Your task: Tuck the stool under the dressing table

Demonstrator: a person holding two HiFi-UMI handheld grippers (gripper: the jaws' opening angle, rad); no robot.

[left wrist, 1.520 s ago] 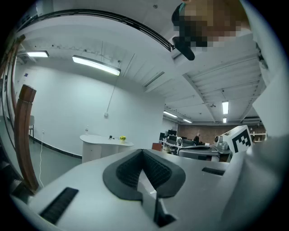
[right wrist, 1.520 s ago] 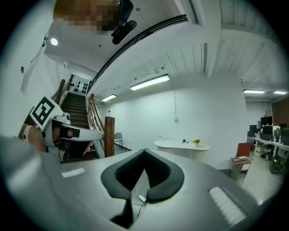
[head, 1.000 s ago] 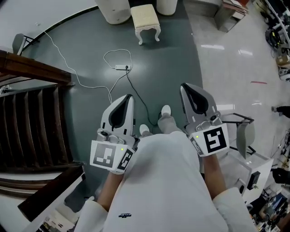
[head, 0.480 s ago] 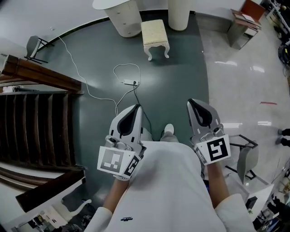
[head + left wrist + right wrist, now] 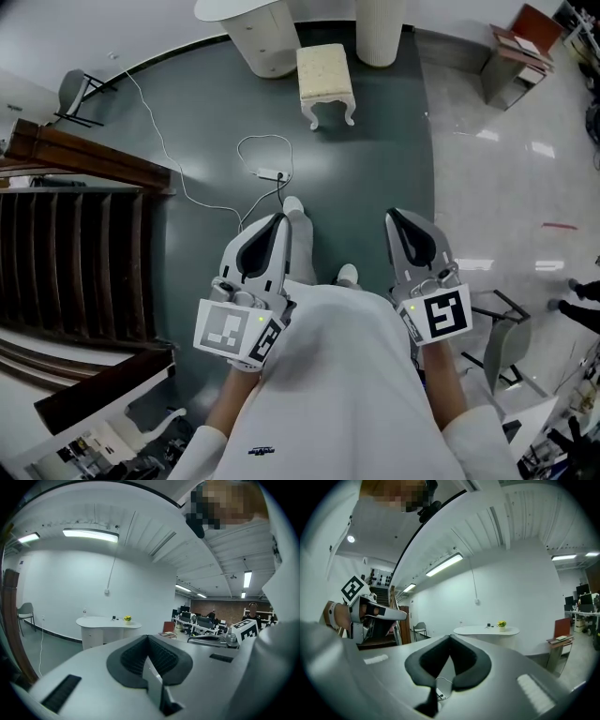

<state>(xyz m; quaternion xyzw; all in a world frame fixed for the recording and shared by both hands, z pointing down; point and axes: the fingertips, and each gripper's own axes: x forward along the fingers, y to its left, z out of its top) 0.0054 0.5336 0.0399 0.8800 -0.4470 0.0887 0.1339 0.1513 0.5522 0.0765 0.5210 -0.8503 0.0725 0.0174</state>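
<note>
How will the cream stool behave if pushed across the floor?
The stool looks small and light, so it probably slides easily on the smooth floor. Its thin curved legs may let it tip if pushed high.

There is one stool [image 5: 325,80], one dressing table [image 5: 248,28], one round white column [image 5: 380,33] and one small brown table [image 5: 517,52]. I count two chairs, the first chair [image 5: 73,89] near the wall and the second chair [image 5: 506,342] on the shiny floor, and one socket strip [image 5: 270,173] with its cable on the green floor. There are two grippers, the left gripper [image 5: 277,221] and the right gripper [image 5: 397,217], and one pot of yellow flowers [image 5: 127,618] on the dressing table.
</note>
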